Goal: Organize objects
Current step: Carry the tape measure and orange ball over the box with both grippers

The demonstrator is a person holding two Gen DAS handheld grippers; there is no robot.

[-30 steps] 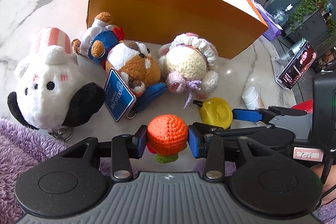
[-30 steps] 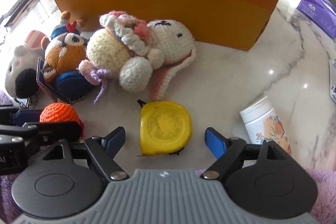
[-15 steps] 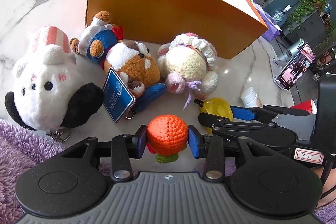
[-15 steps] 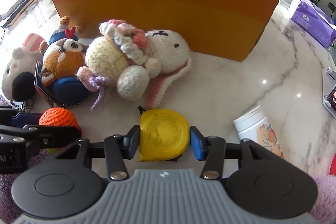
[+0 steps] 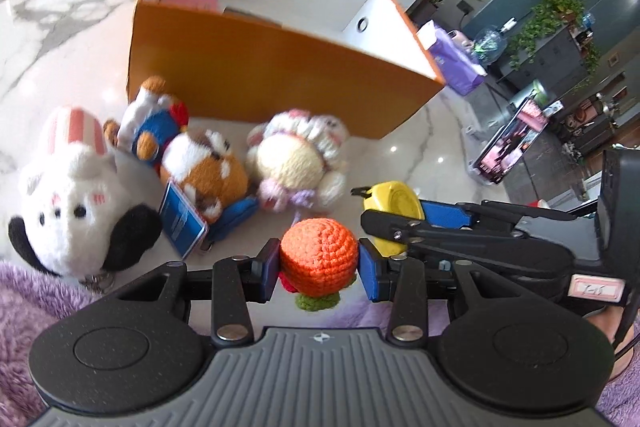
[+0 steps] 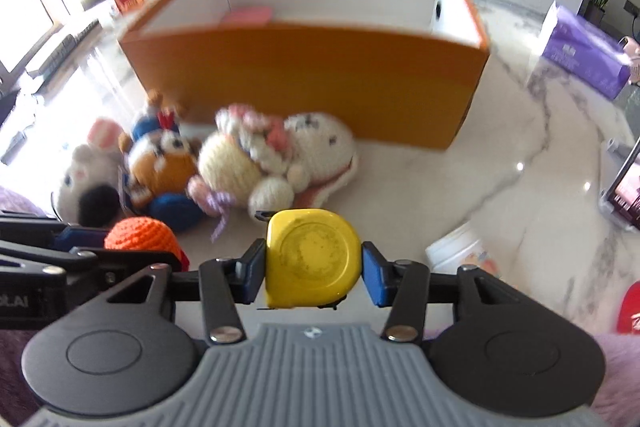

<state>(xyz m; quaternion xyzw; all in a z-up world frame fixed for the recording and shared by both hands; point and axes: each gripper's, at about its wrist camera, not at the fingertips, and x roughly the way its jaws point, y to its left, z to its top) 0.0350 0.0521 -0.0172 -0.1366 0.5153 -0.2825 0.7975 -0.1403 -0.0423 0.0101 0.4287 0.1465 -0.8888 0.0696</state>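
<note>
The left gripper (image 5: 319, 268) pinches a soft, light crocheted orange (image 5: 318, 257) across its middle. The right gripper (image 6: 313, 275) clamps a hard, probably slippery yellow tape measure (image 6: 312, 259) by its flat sides.

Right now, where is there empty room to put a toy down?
Bare marble table lies right of the crochet bunny, between the orange box and white jar. Left of the bunny it's crowded with plush toys.
</note>
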